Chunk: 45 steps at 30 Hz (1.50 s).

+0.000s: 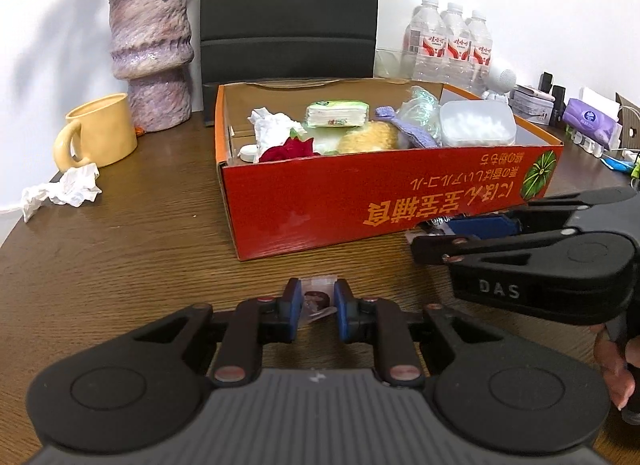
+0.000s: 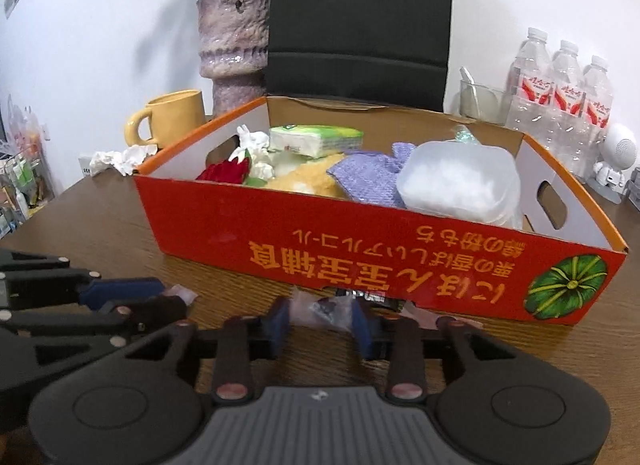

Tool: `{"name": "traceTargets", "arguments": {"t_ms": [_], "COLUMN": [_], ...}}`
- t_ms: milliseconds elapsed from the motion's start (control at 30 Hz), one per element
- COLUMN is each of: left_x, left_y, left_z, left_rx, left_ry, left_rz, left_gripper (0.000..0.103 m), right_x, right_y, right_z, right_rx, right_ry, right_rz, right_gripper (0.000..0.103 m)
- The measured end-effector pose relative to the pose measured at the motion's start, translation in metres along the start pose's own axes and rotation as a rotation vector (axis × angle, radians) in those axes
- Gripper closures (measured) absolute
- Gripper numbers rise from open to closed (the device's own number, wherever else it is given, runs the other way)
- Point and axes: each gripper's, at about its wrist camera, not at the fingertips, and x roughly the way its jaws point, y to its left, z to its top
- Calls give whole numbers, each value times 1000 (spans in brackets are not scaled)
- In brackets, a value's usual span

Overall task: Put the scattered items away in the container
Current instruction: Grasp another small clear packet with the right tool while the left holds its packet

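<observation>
Before the red cardboard box (image 1: 320,201), the left gripper (image 1: 317,303) tilts down toward the wooden table (image 1: 140,249), its blue pads clamped on a small clear wrapper (image 1: 316,299). Beside it, nearer the box's front wall, the right gripper (image 2: 320,319) angles down likewise, jaws narrowly parted around a crinkled clear packet (image 2: 326,311); grip uncertain.

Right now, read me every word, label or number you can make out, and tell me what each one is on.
"DAS": raised letters on the right gripper body.
Orange Japanese lettering, upside down, on the red box front: visible, but I cannot read it reliably.
Red labels on the water bottles: too small to read.
Purple tissue pack logo: blurred.
Green tissue pack print: blurred.
</observation>
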Motion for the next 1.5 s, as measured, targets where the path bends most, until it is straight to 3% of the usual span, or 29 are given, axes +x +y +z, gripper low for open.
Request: {"name": "traceTargets", "arguments": {"t_ms": [167, 200, 233, 433, 533, 567, 633, 867, 900, 933, 967, 1067, 1267, 1333, 1433, 1500], "left_x": [0, -1, -1, -2, -3, -3, -3, -4, -4, -4, -4, -4, -4, -5, -7, -8], "left_y": [1, 1, 1, -2, -1, 0, 1, 8, 8, 8, 8, 7, 9, 11, 16, 21], "left_z": [0, 0, -1, -1, -1, -1, -2, -2, -2, -2, -2, -2, -2, -2, -3, -4], "left_rx": [-5, -8, -11, -3, -6, -8, -12, -29, -29, -27, -26, -23, -31, -33, -39, -47], "left_ry": [-1, -1, -2, -4, -6, -6, -5, 0, 0, 0, 0, 0, 1, 0, 1, 2], "left_rz": [3, 3, 6, 10, 13, 16, 20, 30, 29, 29, 28, 27, 29, 31, 38, 48], "left_gripper": [85, 85, 85, 85, 85, 85, 85, 85, 85, 85, 85, 85, 85, 85, 85, 85], "right_x": [-8, -11, -13, -21, -27, -26, -22, 7, 7, 5, 4, 1, -7, -10, -1, 9], "right_y": [-3, -4, -4, -10, -14, -13, -9, 16, 16, 16, 16, 13, 8, 8, 18, 27], "right_z": [-5, -5, -5, -10, -9, -7, -4, 5, 5, 4, 4, 1, -1, 2, 9, 13], "right_rx": [11, 12, 14, 39, 60, 60, 56, -16, -21, -21, -26, -18, 13, 37, 36, 41], "right_ry": [-7, -18, -23, -21, -50, -52, -50, 9, 8, 6, 4, 1, -19, -44, -22, 8], "right_rz": [8, 9, 12, 26, 43, 51, 68, 18, 20, 32, 30, 32, 66, 83, 93, 60], "right_gripper": [75, 79, 92, 95, 87, 74, 58, 56, 57, 70, 90, 99, 100, 91, 47, 46]}}
